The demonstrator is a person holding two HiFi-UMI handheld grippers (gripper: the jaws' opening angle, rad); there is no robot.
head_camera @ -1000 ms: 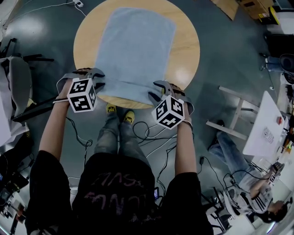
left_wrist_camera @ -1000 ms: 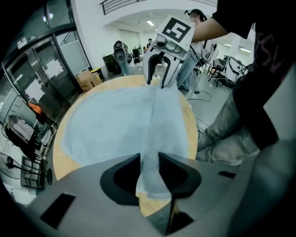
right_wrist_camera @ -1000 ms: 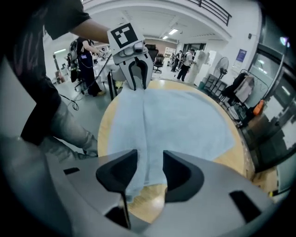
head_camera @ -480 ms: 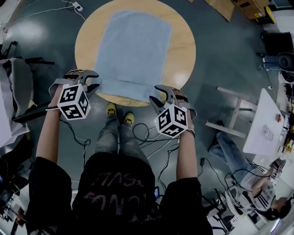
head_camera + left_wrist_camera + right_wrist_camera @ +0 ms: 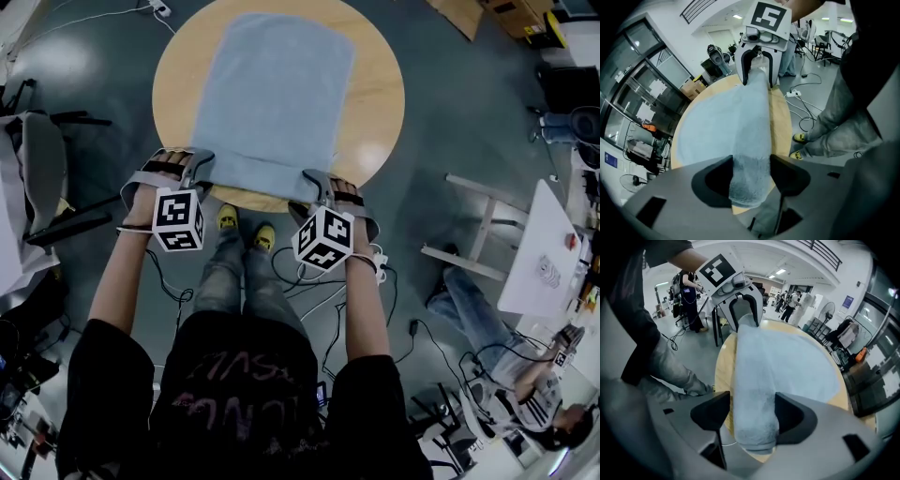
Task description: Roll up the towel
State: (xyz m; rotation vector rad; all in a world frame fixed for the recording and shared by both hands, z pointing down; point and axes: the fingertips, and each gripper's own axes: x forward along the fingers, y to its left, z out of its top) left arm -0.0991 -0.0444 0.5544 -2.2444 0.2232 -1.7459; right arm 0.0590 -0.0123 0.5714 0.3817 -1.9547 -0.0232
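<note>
Item: pale blue terry towel (image 5: pixel 274 84), flat on round wooden surface (image 5: pixel 375 103), with its edge at the surface's near rim already rolled; the roll's long axis runs from left gripper (image 5: pixel 751 168) to right gripper (image 5: pixel 752 411). Jaws of both have just opened wide and straddle one roll end each, unclenched.

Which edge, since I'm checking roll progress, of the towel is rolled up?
The edge nearest the person: the towel is bunched there into a thick roll, while its far edge and sides lie flat on the round table.
</note>
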